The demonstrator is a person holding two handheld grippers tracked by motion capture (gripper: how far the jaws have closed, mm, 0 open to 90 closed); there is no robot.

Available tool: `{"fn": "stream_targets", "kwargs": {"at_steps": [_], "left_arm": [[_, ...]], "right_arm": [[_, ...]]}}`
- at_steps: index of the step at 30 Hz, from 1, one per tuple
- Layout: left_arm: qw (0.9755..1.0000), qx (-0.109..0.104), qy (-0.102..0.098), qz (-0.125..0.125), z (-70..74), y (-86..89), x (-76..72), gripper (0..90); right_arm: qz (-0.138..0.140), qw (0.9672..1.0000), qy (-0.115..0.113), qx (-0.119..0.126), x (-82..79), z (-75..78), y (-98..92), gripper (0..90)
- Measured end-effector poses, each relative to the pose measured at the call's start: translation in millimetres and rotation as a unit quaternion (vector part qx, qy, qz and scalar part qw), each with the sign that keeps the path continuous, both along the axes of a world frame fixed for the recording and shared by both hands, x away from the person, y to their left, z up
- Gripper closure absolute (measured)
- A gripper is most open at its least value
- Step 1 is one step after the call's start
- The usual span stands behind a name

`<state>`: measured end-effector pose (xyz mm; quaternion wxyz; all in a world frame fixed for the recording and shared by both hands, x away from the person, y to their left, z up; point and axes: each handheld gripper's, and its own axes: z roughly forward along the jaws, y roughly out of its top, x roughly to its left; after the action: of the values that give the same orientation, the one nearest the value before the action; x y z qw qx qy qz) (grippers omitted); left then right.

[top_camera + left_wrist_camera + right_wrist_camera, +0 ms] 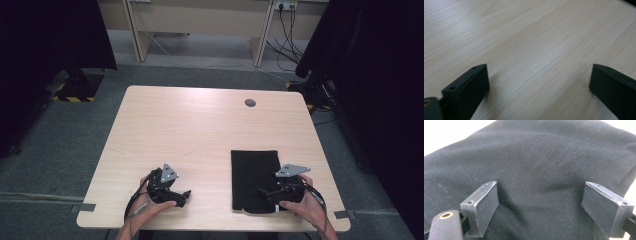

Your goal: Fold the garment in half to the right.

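A black folded cloth (254, 177) lies flat near the table's front right. My right gripper (266, 194) hovers over its near right part with jaws wide apart; in the right gripper view the dark fabric (541, 165) spreads under my right gripper (540, 210), and nothing is pinched between the pads. My left gripper (184, 196) sits low over bare wood at the front left, well left of the cloth. In the left gripper view my left gripper (539, 90) is spread wide with only the wooden tabletop (529, 42) between the jaws.
The light wooden table (200, 125) has a round grey cable hole (250, 103) at the back right. Its front edge runs just below both hands. Beyond the table stand a desk frame and dark curtains on both sides.
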<state>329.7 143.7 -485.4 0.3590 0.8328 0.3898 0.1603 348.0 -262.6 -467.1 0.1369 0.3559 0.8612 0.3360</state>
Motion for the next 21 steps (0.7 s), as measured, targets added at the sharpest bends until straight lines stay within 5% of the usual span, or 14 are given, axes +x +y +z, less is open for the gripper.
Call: {"fn": "stream_targets", "kwargs": {"at_steps": [21], "left_arm": [[0.9999,-0.001,0.003,0.014,-0.3,6.4,-1.9,0.0]], "right_arm": [[0.015,0.9999,0.001,0.004,44.5,-1.6,45.6,14.2]]}}
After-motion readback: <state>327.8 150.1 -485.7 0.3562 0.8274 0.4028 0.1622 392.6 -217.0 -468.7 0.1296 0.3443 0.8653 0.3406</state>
